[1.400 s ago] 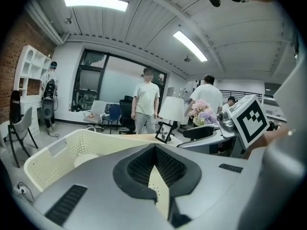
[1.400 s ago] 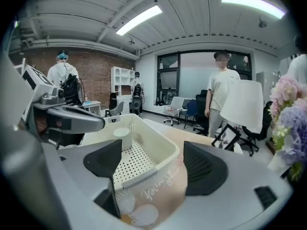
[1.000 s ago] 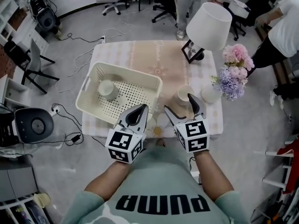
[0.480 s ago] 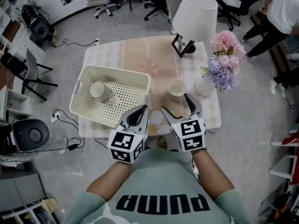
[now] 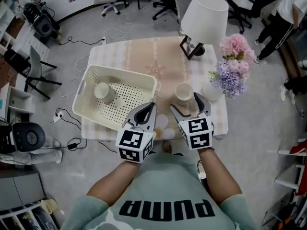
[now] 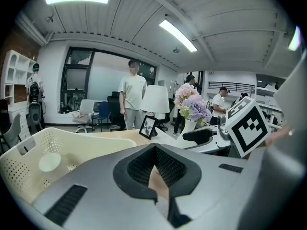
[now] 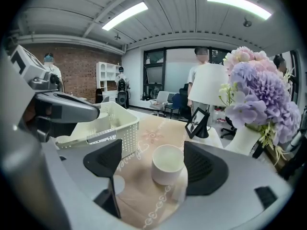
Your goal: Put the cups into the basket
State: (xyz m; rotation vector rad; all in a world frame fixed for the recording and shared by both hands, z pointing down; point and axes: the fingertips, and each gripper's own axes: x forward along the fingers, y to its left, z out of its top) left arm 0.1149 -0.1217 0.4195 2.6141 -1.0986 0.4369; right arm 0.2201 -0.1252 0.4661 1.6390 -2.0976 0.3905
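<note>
A cream cup (image 5: pixel 184 92) stands upright on the tablecloth, right of the cream perforated basket (image 5: pixel 144 82). My right gripper (image 5: pixel 187 106) is open. In the right gripper view the cup (image 7: pixel 168 164) sits between its spread fingers and a little ahead of them, ungripped. A second cup (image 5: pixel 104 92) lies inside the basket, and it shows in the left gripper view as a pale cup (image 6: pixel 49 161) against the basket wall (image 6: pixel 29 150). My left gripper (image 5: pixel 147 113) hangs at the basket's near right corner, shut on nothing.
A white-shaded lamp (image 5: pixel 204 18) and a framed picture (image 7: pixel 195 121) stand at the table's far right. A white vase (image 5: pixel 211 93) of pink and purple flowers (image 5: pixel 232 66) is just right of the cup. People and office chairs are beyond the table. The near table edge lies under my grippers.
The head view has shifted a little. My right gripper has crept slightly forward, so the cup sits nearer its fingers. The left gripper stays shut in about the same place.
</note>
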